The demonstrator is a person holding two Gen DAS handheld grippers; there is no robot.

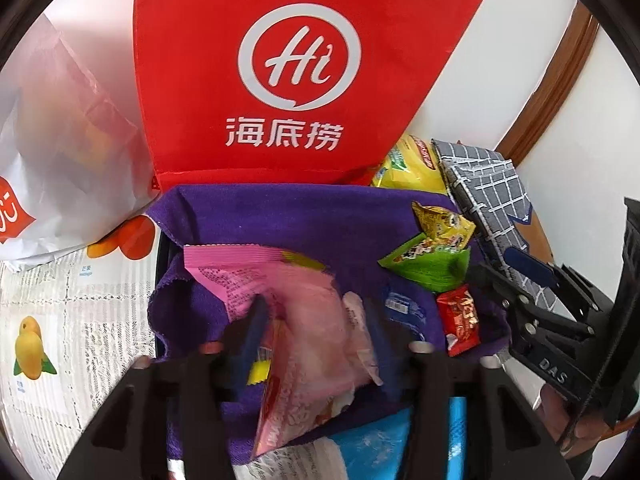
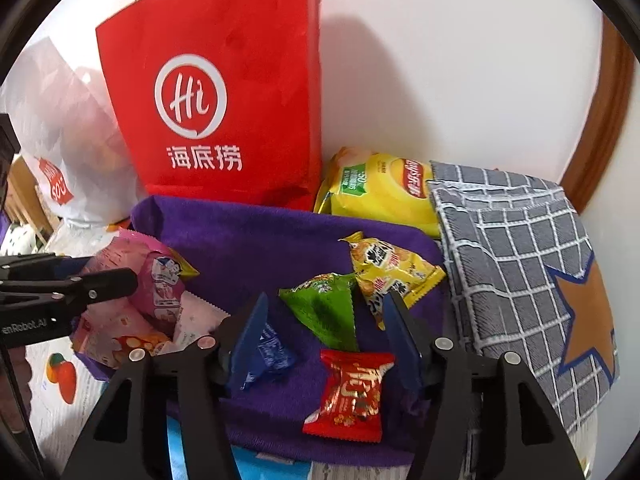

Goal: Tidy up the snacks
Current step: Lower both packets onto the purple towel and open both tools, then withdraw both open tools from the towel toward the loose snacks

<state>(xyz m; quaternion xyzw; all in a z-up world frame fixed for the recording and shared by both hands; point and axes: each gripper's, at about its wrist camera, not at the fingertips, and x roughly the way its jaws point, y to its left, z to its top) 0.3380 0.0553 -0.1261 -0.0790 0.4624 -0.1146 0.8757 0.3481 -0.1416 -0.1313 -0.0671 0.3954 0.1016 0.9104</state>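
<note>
Organizing judged partly done: small packets gathered on purple cloth at desk centre. Behind, along far edge: one red bag, one white bag, one checked cloth at right, one yellow chip bag not yet sorted. On cloth: two pink packets between parted fingers of left tool, released; one yellow, one green, one red, one blue. Right tool open, gripping nothing.

A red bag with a white circular logo stands far behind a purple cloth. On the cloth lie pink, green, yellow and red snack packets. At right, a grey white-checked cloth bears a brown star.
</note>
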